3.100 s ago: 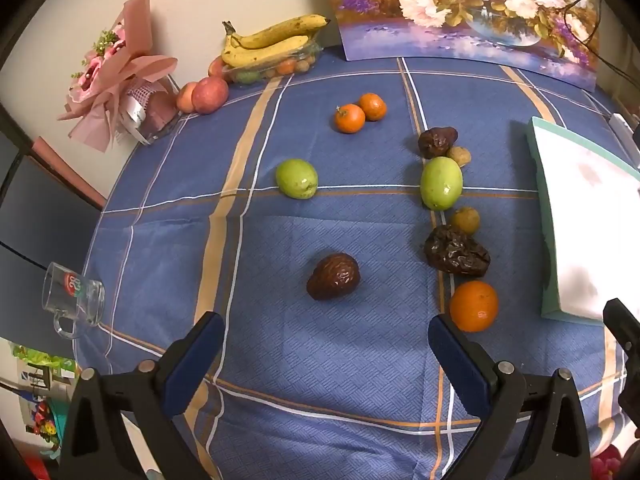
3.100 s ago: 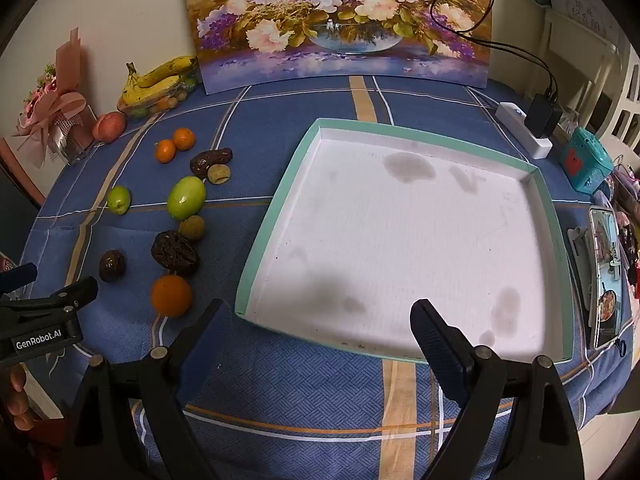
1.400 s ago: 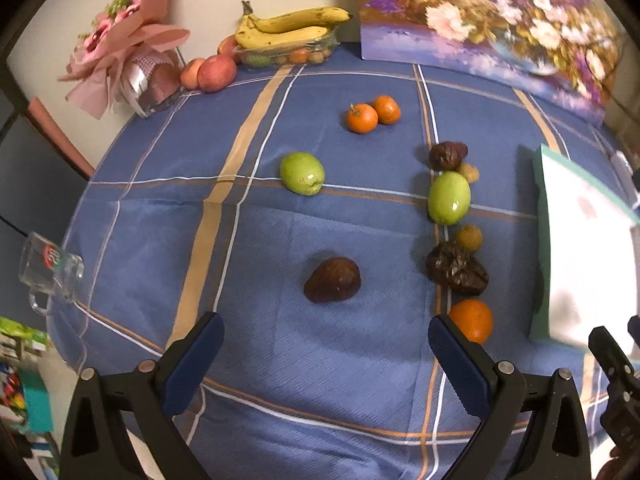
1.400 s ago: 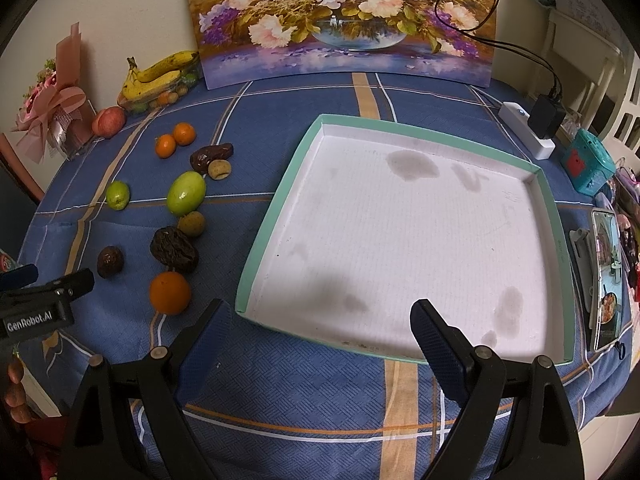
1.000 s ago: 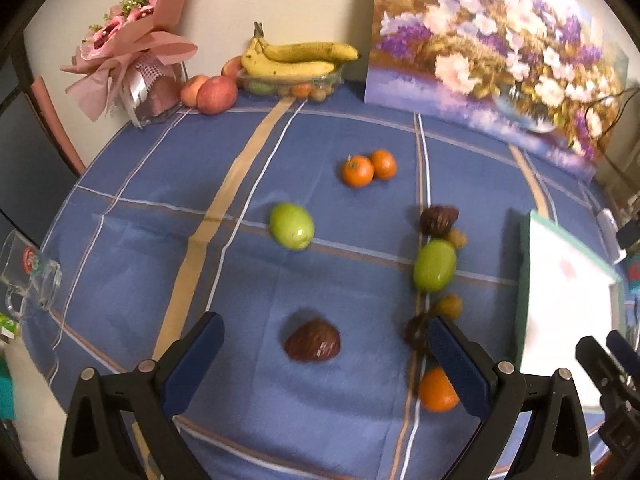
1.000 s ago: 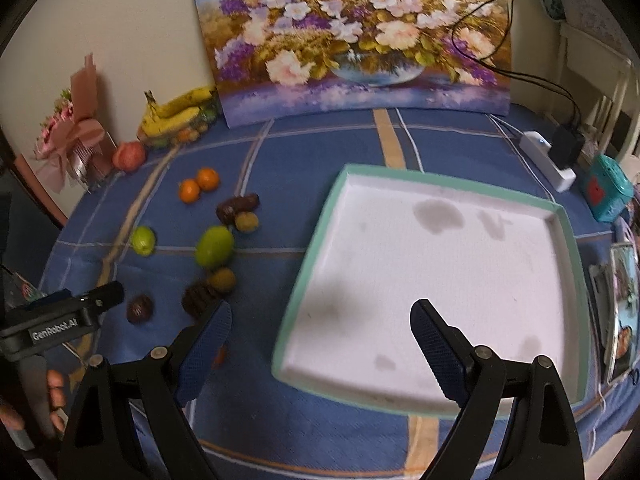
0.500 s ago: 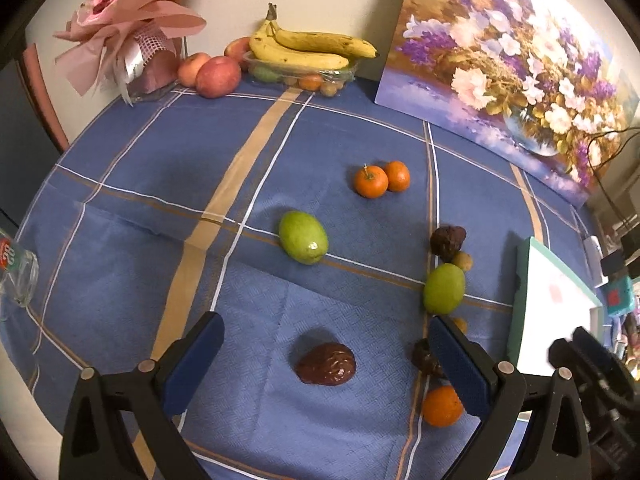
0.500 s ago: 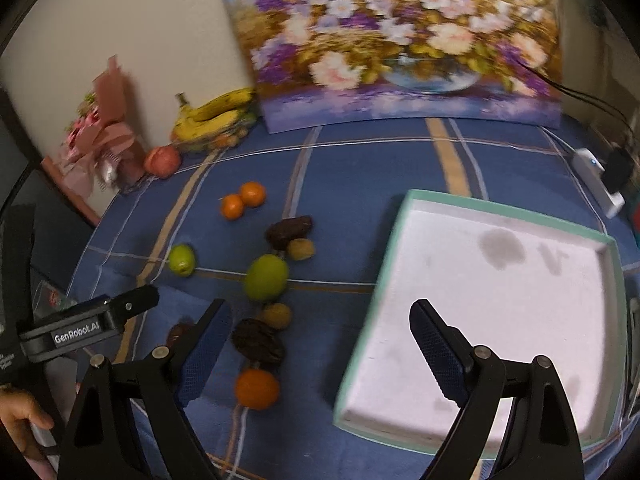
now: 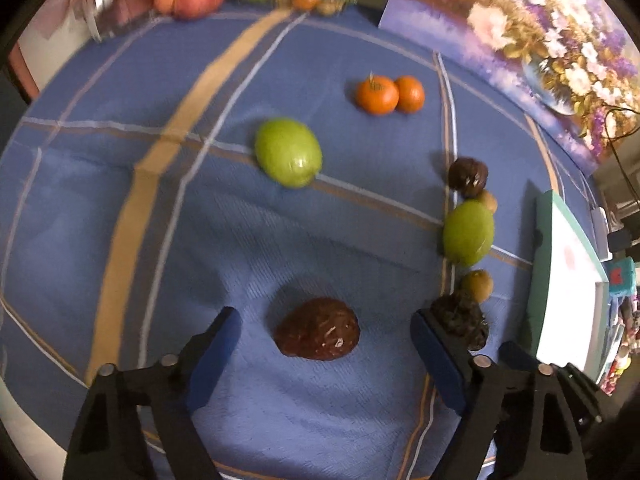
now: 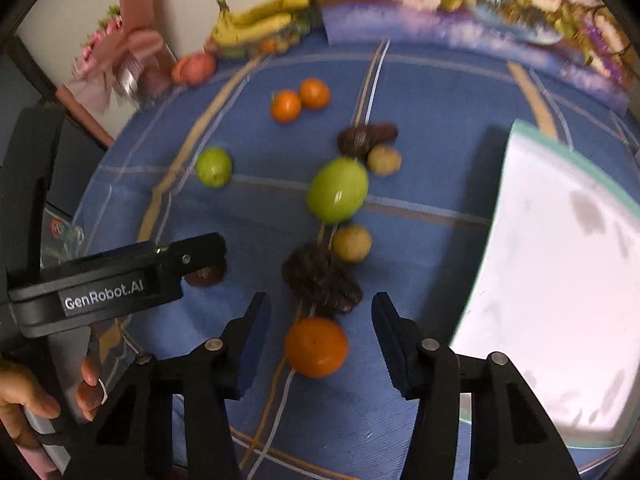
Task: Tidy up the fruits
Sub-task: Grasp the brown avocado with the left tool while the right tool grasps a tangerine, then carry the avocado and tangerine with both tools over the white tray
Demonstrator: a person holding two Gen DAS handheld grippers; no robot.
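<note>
My left gripper (image 9: 324, 338) is open, its fingers on either side of a dark brown fruit (image 9: 318, 334) on the blue cloth, not touching it. My right gripper (image 10: 320, 330) is open around an orange (image 10: 316, 346). Just beyond the orange lie a dark wrinkled fruit (image 10: 322, 280), a small tan fruit (image 10: 352, 243) and a large green fruit (image 10: 338, 189). Another green fruit (image 9: 289, 152) and two small oranges (image 9: 390, 89) lie farther out. The white tray with a green rim (image 10: 500, 184) is at the right.
Bananas in a clear box (image 10: 260, 24), apples (image 10: 194, 67) and a pink bouquet (image 10: 124, 56) stand at the back by the wall. A flower painting (image 9: 520, 28) leans at the back right. A glass mug (image 10: 62, 236) sits at the table's left edge.
Both grippers have moved down and forward towards the fruit. The left now brackets the dark brown fruit. The right has swung left from the tray and now brackets the orange.
</note>
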